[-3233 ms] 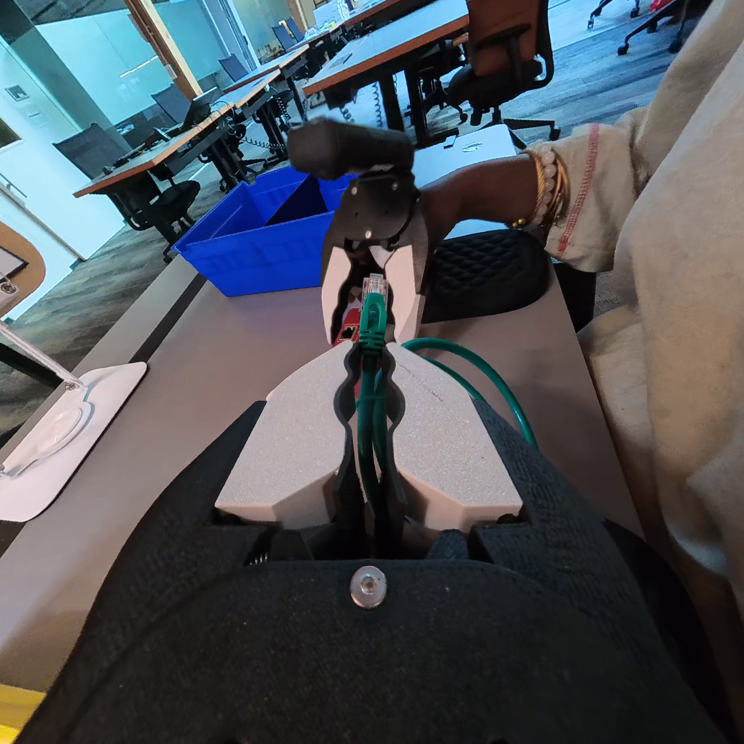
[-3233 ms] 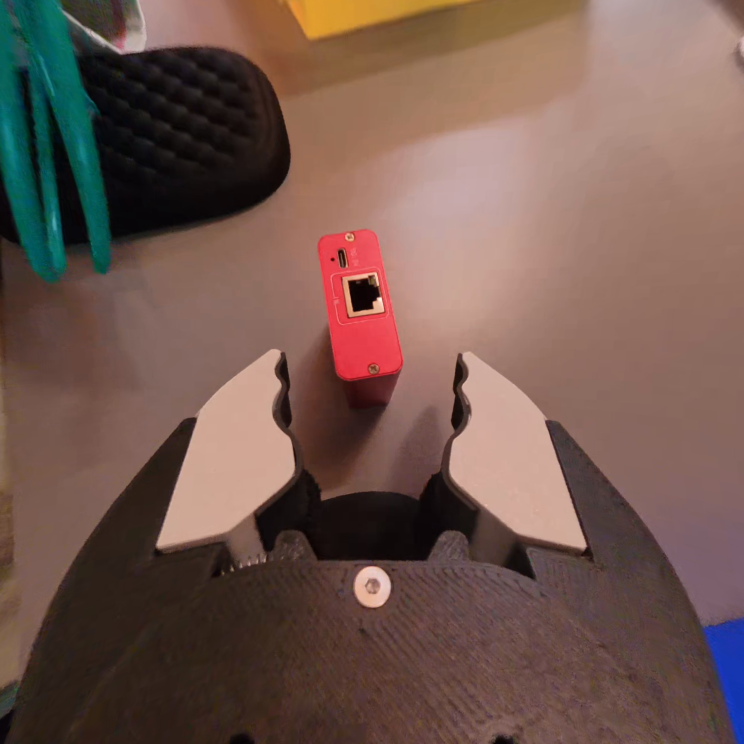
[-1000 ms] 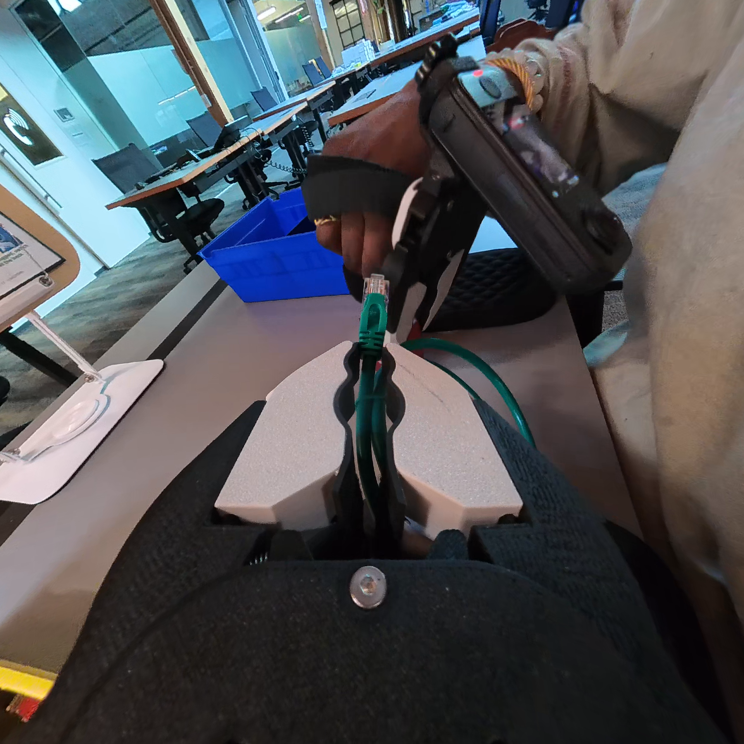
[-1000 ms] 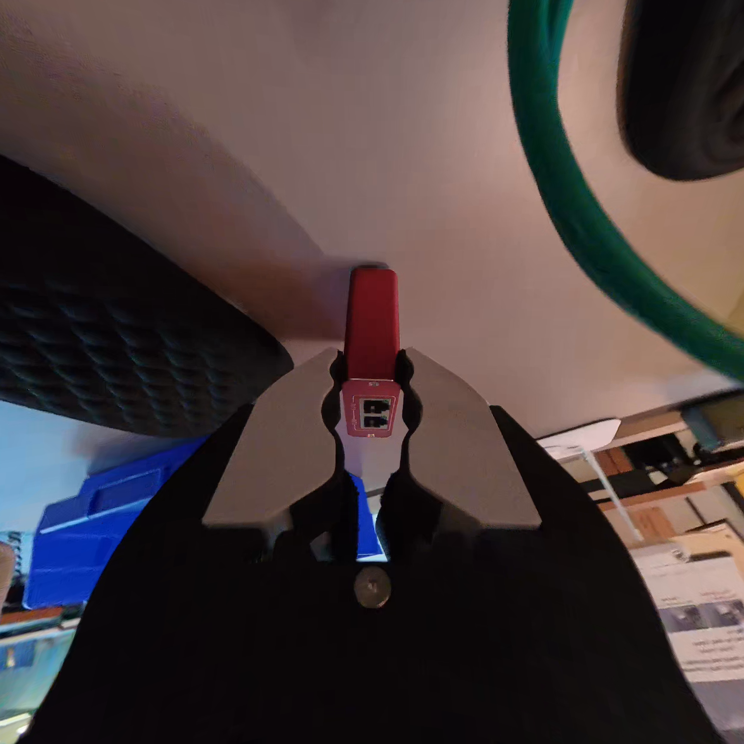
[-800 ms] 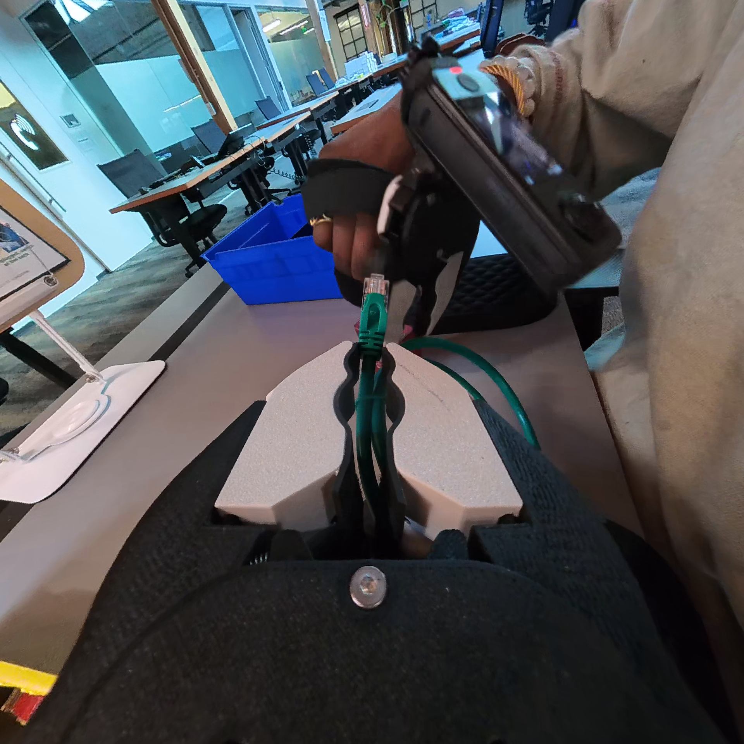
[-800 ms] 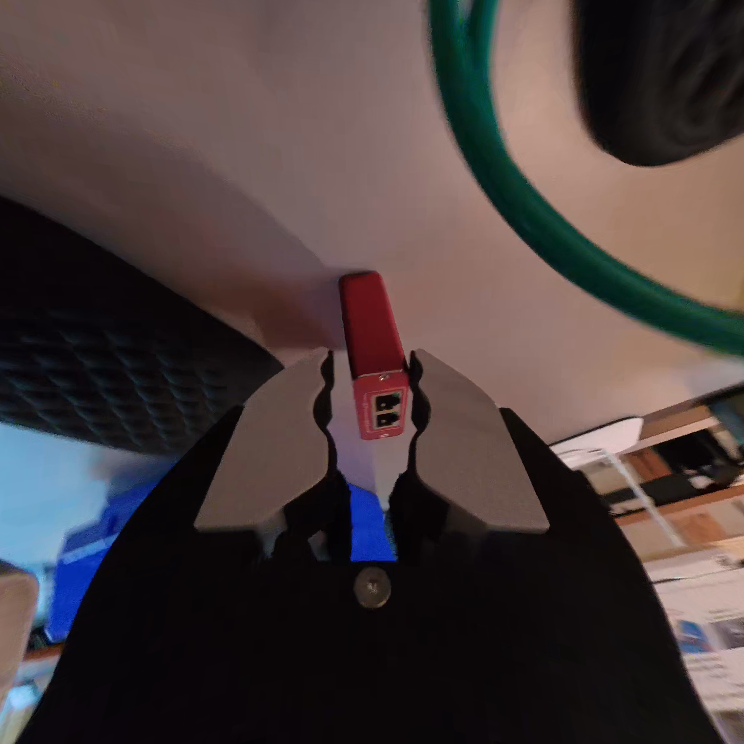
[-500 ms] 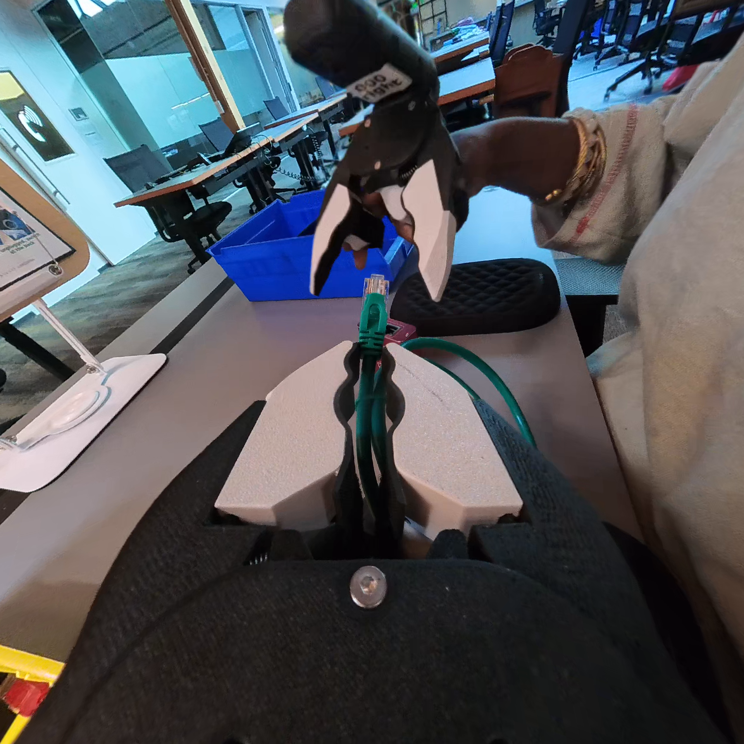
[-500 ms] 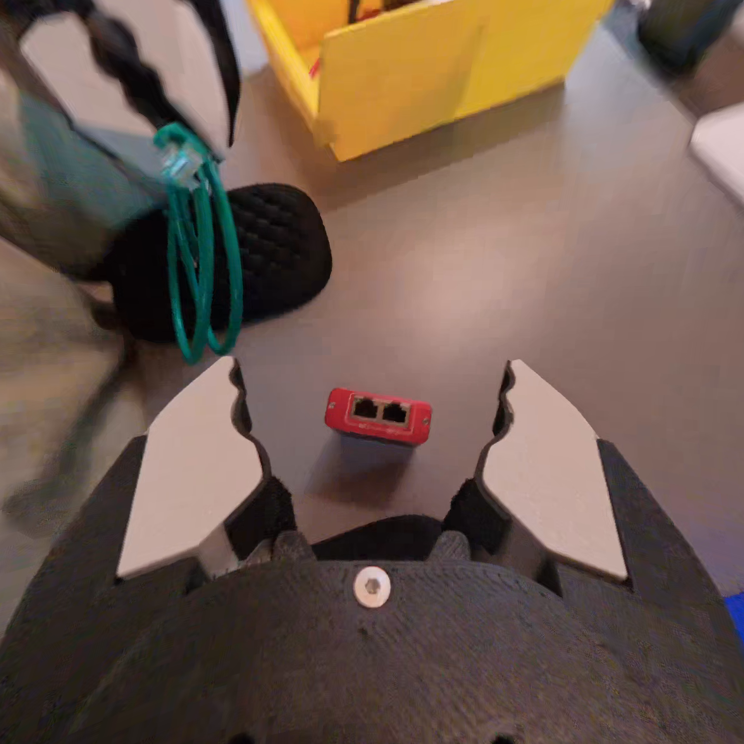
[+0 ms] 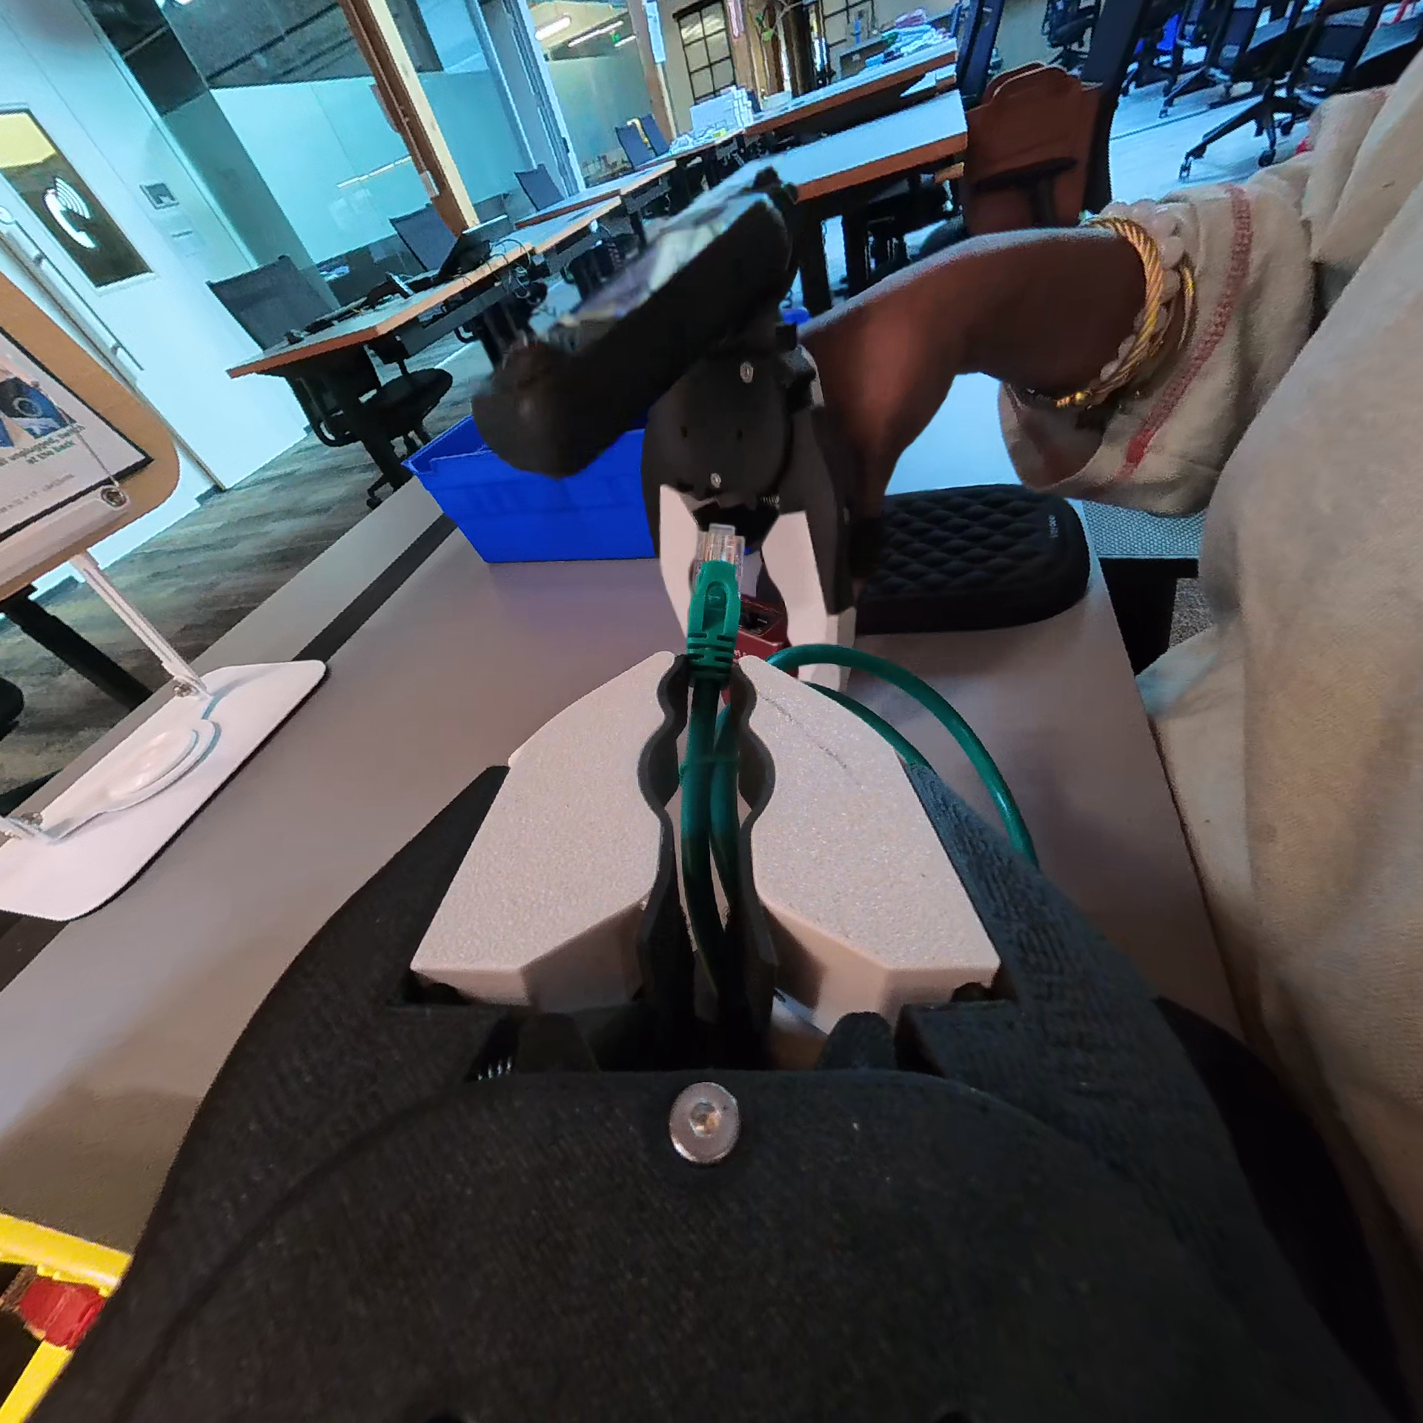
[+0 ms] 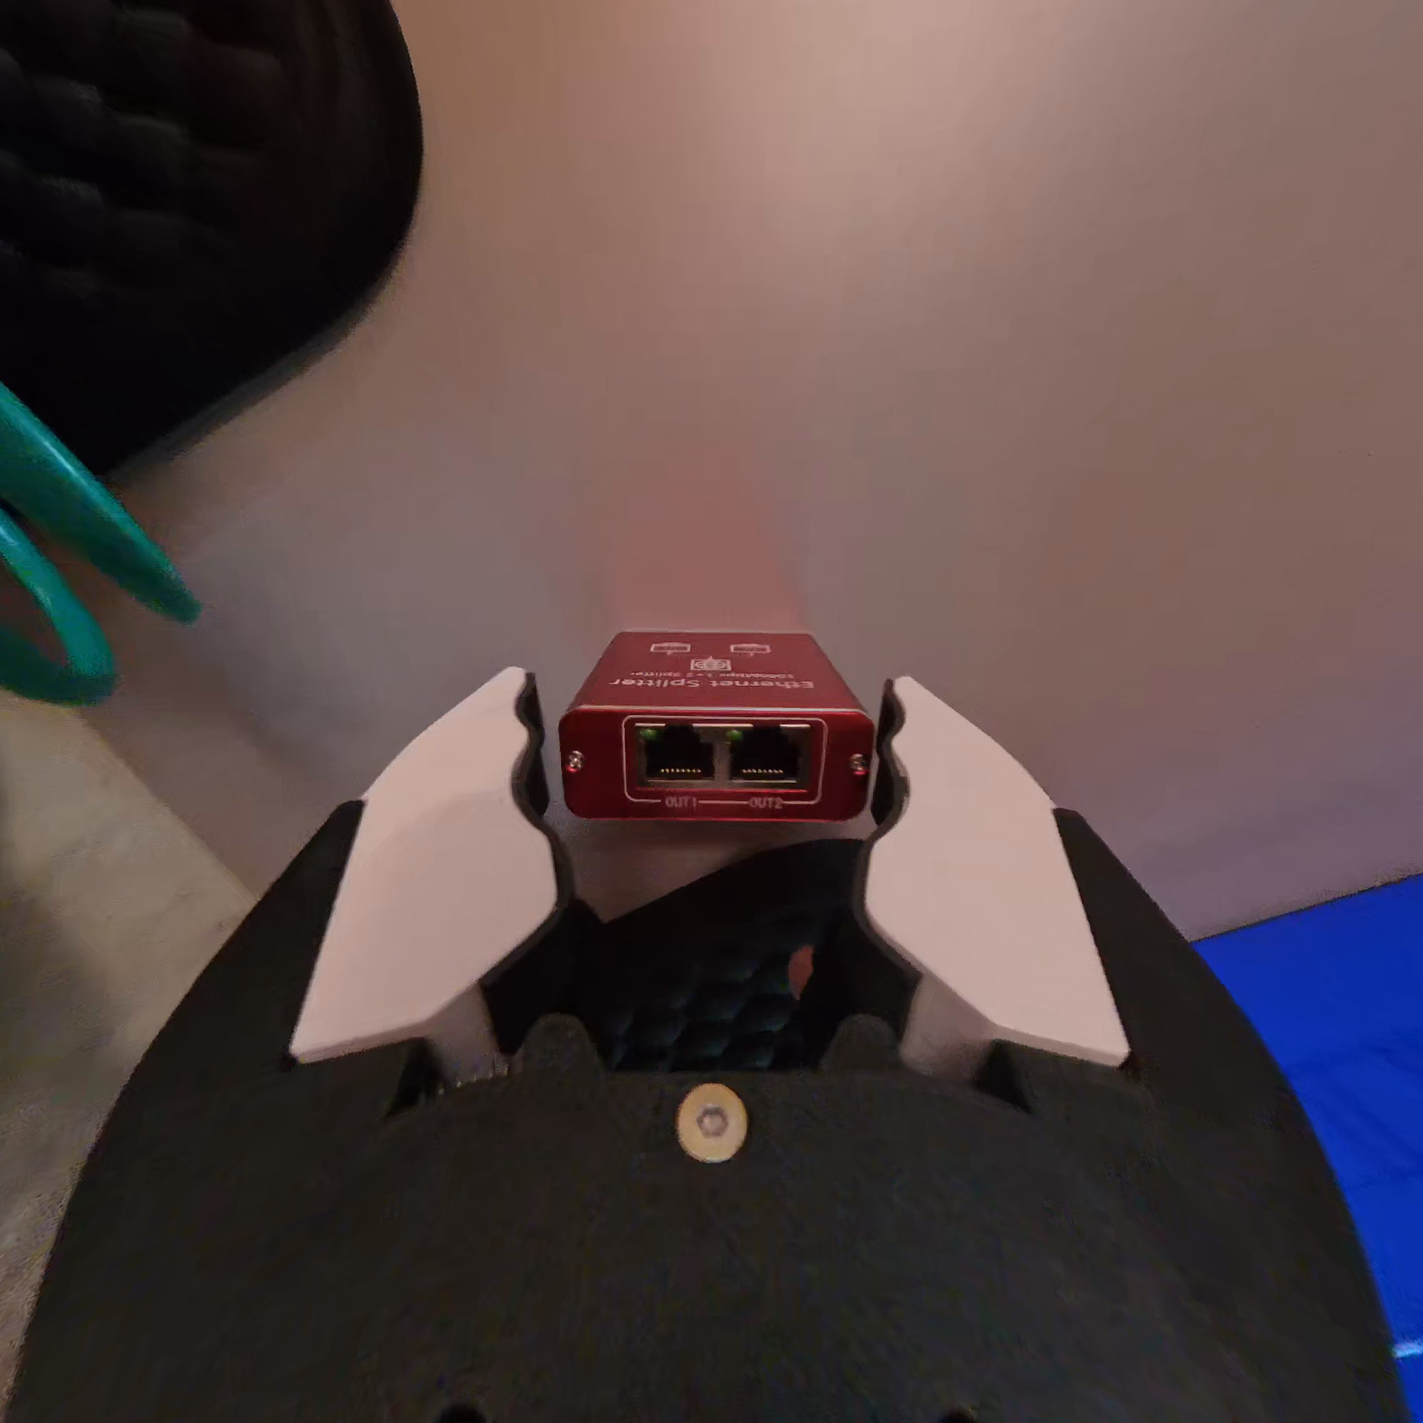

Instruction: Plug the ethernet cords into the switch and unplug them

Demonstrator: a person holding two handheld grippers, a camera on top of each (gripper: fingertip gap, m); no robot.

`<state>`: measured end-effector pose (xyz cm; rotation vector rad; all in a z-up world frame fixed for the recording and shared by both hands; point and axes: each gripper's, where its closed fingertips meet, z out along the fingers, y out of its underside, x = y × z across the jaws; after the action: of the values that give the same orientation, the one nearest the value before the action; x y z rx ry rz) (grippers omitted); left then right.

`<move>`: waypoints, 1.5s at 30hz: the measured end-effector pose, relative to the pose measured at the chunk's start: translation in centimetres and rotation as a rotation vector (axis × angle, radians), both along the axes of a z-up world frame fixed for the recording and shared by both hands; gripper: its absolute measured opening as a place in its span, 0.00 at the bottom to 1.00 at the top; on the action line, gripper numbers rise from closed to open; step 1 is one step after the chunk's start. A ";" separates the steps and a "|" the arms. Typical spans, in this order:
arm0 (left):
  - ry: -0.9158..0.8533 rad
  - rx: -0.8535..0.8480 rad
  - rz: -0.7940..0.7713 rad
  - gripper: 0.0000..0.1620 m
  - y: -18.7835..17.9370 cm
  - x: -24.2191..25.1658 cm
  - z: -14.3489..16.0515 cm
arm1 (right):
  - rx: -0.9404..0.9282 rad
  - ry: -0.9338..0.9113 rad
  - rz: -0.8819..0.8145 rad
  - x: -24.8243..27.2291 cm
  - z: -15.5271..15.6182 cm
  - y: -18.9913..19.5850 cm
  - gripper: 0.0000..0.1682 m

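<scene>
- Two grippers show in the left wrist view: the left gripper (image 9: 712, 678) up close, and the right gripper (image 9: 758, 608) farther off, held by a hand (image 9: 947, 346) and pointing down at the table (image 9: 462, 708).
- The left gripper's fingers are pressed together on a green ethernet cord (image 9: 712, 739), pinching it just behind its boot, so that the clear plug (image 9: 716, 547) sticks out past the fingertips.
- The rest of the cord loops out to the right of the gripper and curves back under it.
- The red switch (image 10: 716, 758) lies flat on the table, its two empty ports facing the right wrist camera.
- The right gripper (image 10: 712, 758) is spread, one white finger (image 10: 454, 847) on each side of the switch; the pads sit just beside its short ends, and whether they touch it cannot be told.
- In the left wrist view the switch (image 9: 758, 620) shows only as a small red patch between the right gripper's fingers, just beyond the plug.
- A black quilted pad (image 9: 970, 554) lies behind the switch, and a blue bin (image 9: 539, 508) stands at the table's far edge.
- A white stand base (image 9: 146, 778) rests on the table's left side, well apart from the switch.
</scene>
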<state>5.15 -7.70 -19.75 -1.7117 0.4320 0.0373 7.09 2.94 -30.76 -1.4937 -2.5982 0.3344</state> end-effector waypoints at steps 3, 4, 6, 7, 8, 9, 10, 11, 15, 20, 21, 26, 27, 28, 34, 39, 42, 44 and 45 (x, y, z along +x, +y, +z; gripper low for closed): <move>0.027 -0.019 0.022 0.06 0.2 -0.3 -0.3 | 0.061 -0.019 0.020 0.0 -0.6 0.3 0.49; 0.036 -0.024 0.029 0.06 0.3 -0.3 -0.4 | 0.051 0.000 0.031 -0.1 -0.6 0.3 0.48; 0.023 -0.035 0.037 0.06 0.4 -0.4 -0.5 | 0.003 0.078 0.061 -0.5 -0.4 0.6 0.48; 0.011 -0.041 0.043 0.06 0.5 -0.6 -0.6 | -0.050 0.120 0.084 -0.5 -0.2 0.6 0.48; -0.005 -0.046 0.051 0.06 0.6 -0.8 -0.7 | -0.142 0.177 0.083 -0.6 0.4 0.4 0.48; -0.028 -0.050 0.052 0.06 0.6 -1.0 -0.8 | -0.264 0.257 0.087 -0.8 1.6 -0.1 0.48; -0.060 -0.052 0.048 0.06 0.7 -1.1 -0.8 | -0.397 0.377 0.100 -1.0 3.5 -0.6 0.48; -0.099 -0.053 0.036 0.06 0.7 -1.0 -0.8 | -0.531 0.501 0.104 -1.2 5.7 -1.1 0.48; -0.219 -0.069 -0.061 0.06 1.0 0.2 -0.4 | -0.915 0.927 0.291 0.8 13.1 -3.2 0.49; -0.406 -0.163 -0.222 0.06 1.2 3.0 0.8 | -1.120 1.068 0.450 2.9 15.7 -5.0 0.48; -0.420 -0.190 -0.231 0.06 1.2 3.4 0.9 | -1.125 1.077 0.463 3.1 15.7 -5.0 0.48; -0.356 -0.299 -0.172 0.06 2.0 3.9 0.7 | -1.124 1.113 0.484 3.6 16.1 -4.4 0.48; -0.341 -0.303 -0.162 0.06 2.2 4.0 0.7 | -1.115 1.118 0.483 3.6 16.0 -4.2 0.48; -0.318 -0.311 -0.140 0.06 2.5 3.8 0.6 | -1.107 1.118 0.483 3.6 15.9 -4.2 0.48; -0.272 -0.410 -0.122 0.06 3.0 4.1 -0.3 | -1.002 1.104 0.515 3.7 15.0 -4.2 0.48; -0.256 -0.435 -0.129 0.06 3.4 4.3 -0.6 | -0.957 1.078 0.539 4.1 14.4 -3.9 0.48; -0.246 -0.454 -0.122 0.06 3.5 4.3 -0.7 | -0.983 1.077 0.529 4.2 14.3 -3.5 0.48; -0.232 -0.484 -0.117 0.06 3.7 4.3 -1.0 | -0.973 1.067 0.537 4.2 14.0 -3.6 0.48; -0.222 -0.499 -0.111 0.06 3.7 4.3 -1.3 | -0.963 1.063 0.539 4.1 13.9 -3.6 0.48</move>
<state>9.44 -3.99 -21.01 -2.1481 0.3896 -0.3656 11.23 -0.66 -16.86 -0.3344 -1.8334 1.9607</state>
